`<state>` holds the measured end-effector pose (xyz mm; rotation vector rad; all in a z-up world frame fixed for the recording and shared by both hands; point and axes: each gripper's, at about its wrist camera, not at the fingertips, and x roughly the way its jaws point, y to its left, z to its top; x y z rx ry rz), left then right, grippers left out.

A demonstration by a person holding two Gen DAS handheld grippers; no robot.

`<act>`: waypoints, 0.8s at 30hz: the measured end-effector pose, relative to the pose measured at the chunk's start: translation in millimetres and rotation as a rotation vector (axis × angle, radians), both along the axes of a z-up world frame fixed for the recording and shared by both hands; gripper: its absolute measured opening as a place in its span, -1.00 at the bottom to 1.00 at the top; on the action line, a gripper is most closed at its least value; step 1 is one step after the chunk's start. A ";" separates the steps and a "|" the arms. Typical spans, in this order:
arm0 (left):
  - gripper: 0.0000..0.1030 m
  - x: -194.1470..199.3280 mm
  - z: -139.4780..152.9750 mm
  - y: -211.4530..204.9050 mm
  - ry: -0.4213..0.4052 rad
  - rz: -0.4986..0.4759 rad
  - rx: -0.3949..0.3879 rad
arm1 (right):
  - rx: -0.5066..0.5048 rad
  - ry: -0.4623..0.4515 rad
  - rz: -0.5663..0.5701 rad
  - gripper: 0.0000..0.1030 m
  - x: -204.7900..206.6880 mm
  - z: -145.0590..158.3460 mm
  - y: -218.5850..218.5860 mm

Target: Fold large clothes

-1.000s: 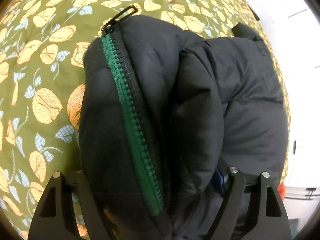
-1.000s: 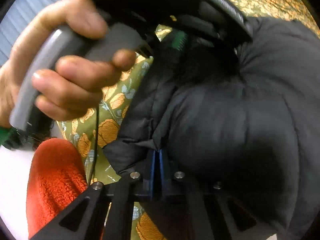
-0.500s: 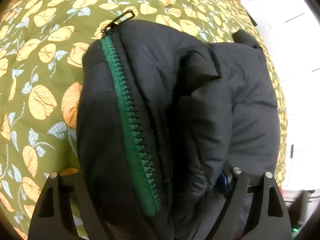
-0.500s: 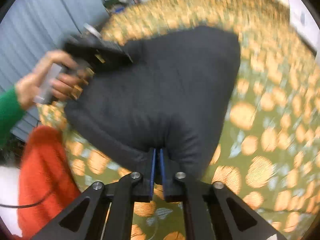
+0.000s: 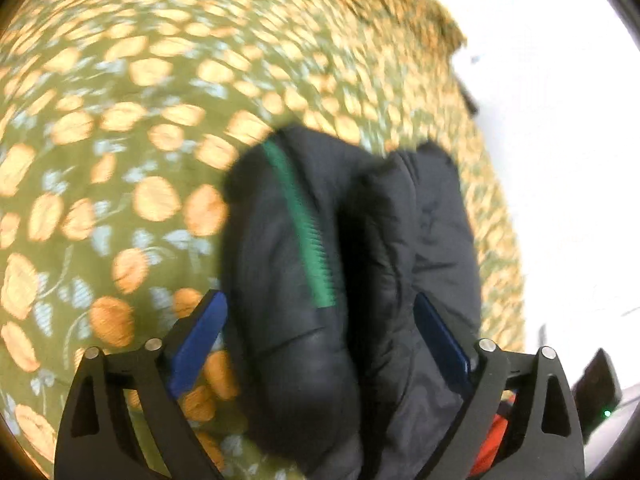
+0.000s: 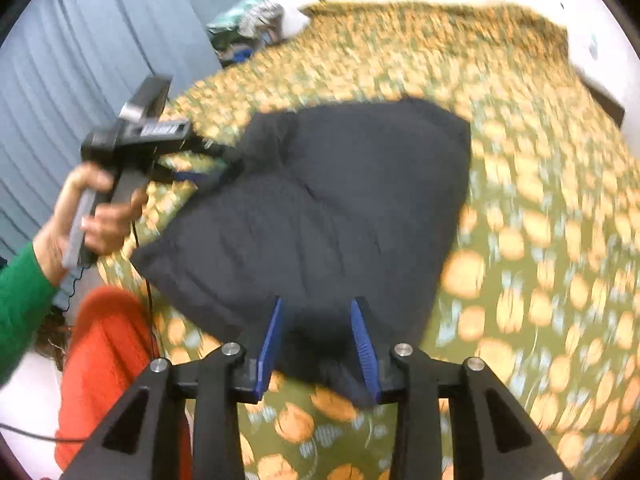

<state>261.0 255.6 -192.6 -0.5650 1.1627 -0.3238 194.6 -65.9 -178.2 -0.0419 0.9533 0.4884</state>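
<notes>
Matt black puffy jacket (image 6: 320,208), woven floral bedspread (image 6: 540,200), blue rubbery pads (image 6: 362,340)

A wide bed fills most of the room, covered with an olive-green bedspread (image 6: 520,128) printed all over with orange blossoms and pale blue leaves. Along its left side hangs a grey-blue pleated curtain (image 6: 80,60), reaching down past the edge of the mattress. At the far corner by the curtain sits a small heap of green and white things (image 6: 248,16), too blurred to name. Beyond the head of the bed the wall (image 5: 552,80) is white and very bright, almost washed out. A dark strip (image 6: 604,100) runs along the far right edge of the bed. Near the close corner lies something orange-red and knitted (image 6: 108,360).
</notes>
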 end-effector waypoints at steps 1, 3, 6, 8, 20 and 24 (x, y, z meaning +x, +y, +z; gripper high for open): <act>0.89 -3.3 -4.5 14.8 0.002 0.030 -0.034 | 0.000 -0.010 0.019 -0.30 7.0 4.3 7.5; 0.89 -6.6 -23.0 35.1 0.038 0.067 -0.092 | -0.014 -0.025 0.054 -0.30 21.5 2.9 28.5; 0.89 -9.6 -50.5 46.3 0.079 0.089 -0.207 | -0.002 -0.010 0.104 -0.30 35.5 -12.9 52.3; 0.90 -8.4 -66.7 42.2 0.090 0.079 -0.252 | 0.011 0.015 0.121 -0.30 43.6 -22.9 67.0; 0.95 16.0 -73.3 -0.8 0.043 -0.137 -0.393 | 0.012 0.060 0.118 -0.30 51.1 -42.9 69.9; 0.96 28.5 -56.1 -35.7 0.052 -0.204 -0.222 | -0.030 0.074 0.126 -0.31 56.5 -56.8 81.8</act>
